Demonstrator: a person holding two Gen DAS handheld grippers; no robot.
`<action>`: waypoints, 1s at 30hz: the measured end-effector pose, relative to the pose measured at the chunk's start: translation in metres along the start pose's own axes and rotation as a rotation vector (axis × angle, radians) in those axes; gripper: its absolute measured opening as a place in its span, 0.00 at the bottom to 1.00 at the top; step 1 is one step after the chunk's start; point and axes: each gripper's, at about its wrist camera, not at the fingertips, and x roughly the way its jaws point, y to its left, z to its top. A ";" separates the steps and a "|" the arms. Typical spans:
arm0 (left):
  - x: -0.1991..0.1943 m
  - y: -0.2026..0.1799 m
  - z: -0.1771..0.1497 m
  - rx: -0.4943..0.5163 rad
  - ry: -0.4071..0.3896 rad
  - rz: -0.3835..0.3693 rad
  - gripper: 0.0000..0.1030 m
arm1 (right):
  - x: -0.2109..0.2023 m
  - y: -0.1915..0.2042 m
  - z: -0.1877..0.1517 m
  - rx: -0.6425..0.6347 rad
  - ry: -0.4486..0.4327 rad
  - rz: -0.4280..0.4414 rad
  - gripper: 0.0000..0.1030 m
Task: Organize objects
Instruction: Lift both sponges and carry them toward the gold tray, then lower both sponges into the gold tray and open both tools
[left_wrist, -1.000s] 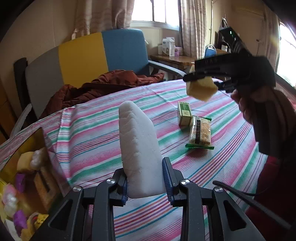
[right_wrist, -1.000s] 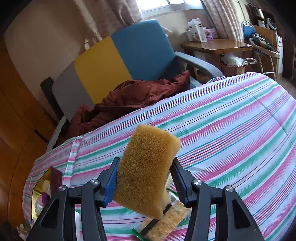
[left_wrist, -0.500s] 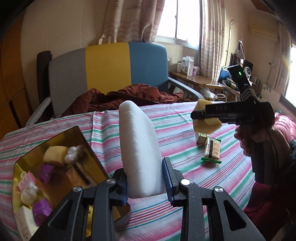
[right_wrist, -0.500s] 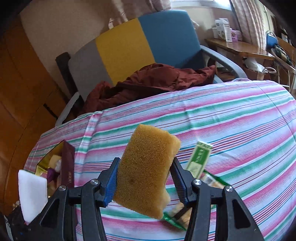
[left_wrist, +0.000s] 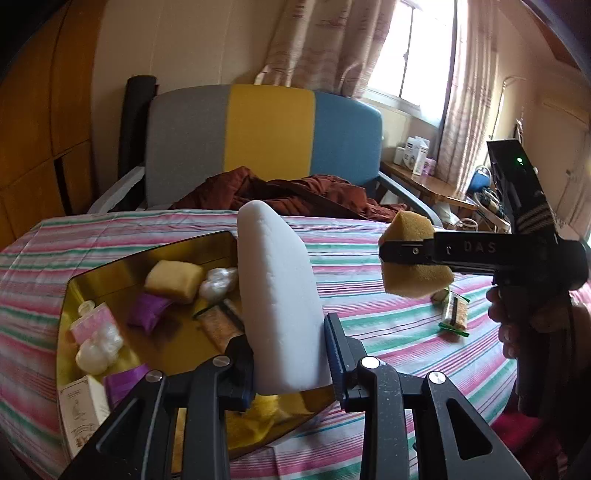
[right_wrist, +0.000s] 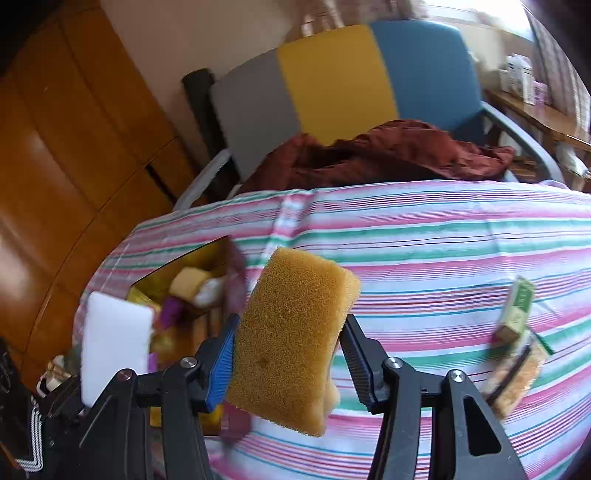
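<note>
Gripping a white oblong foam block, the left gripper has its jaws nearly closed on the block's lower end, apparently to carry it to the gold metal tin at nine o'clock. At two o'clock the right gripper, jaws partly apart, squeezes a yellow porous sponge above the striped tablecloth, probably bound for the same tin. Beyond, at three o'clock, a green-edged snack packet waits. The block hides part of the tin's contents.
</note>
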 end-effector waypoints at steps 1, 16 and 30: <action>-0.002 0.006 -0.001 -0.012 -0.001 0.005 0.31 | 0.002 0.007 -0.001 -0.008 0.009 0.009 0.53; -0.070 0.151 -0.031 -0.280 -0.037 0.077 0.31 | 0.054 0.107 -0.028 -0.166 0.143 0.121 0.53; -0.045 0.160 -0.020 -0.389 0.003 0.000 0.32 | 0.082 0.129 -0.030 -0.197 0.165 0.105 0.55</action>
